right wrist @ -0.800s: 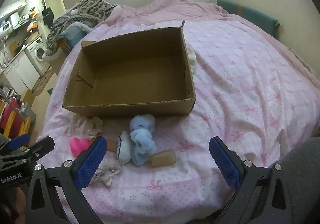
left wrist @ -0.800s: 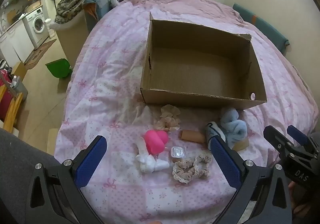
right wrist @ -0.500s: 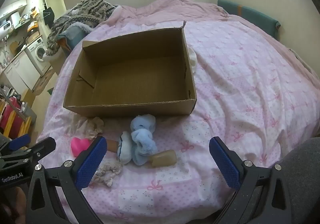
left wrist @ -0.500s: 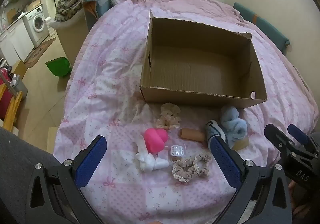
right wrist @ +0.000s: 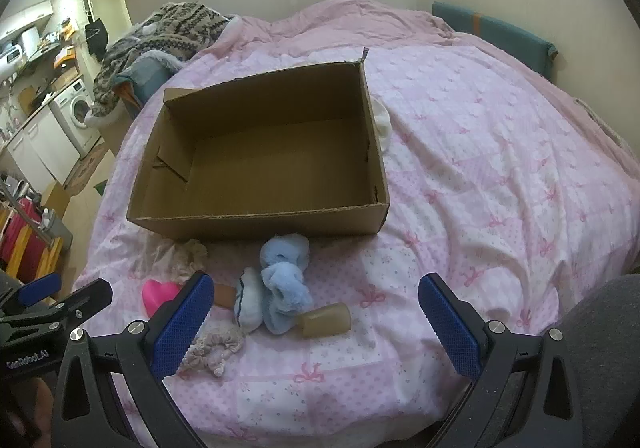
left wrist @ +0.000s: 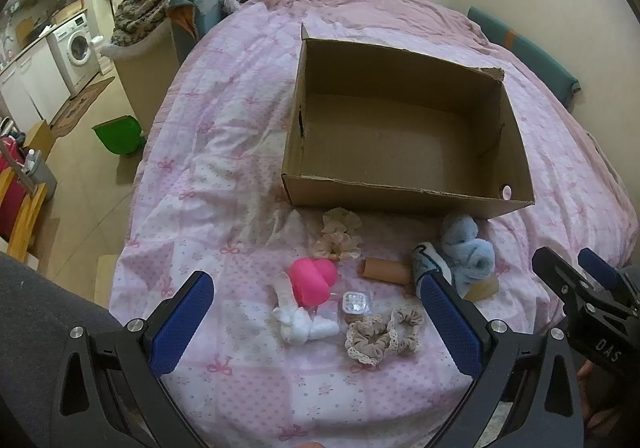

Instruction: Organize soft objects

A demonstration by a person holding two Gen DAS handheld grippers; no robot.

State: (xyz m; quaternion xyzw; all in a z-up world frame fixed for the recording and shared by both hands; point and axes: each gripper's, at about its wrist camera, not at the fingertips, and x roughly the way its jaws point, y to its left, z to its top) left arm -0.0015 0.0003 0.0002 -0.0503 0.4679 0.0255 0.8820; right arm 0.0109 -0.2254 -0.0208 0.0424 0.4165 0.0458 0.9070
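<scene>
Fluffy blue sock (right wrist: 285, 280) beside frilly beige scrunchie (left wrist: 384, 334), rectangular cardboard box (left wrist: 404, 196).

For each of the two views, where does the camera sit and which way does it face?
Left wrist: on the left tongs, angled down at the pink bedspread; own blue-padded fingers open, right tongs at right edge.
Right wrist: on the right tongs, angled down likewise; own fingers open, left tongs at left edge.
Shared: empty brown cardboard box, fluffy light-blue sock bundle, pink heart-shaped toy.
</scene>
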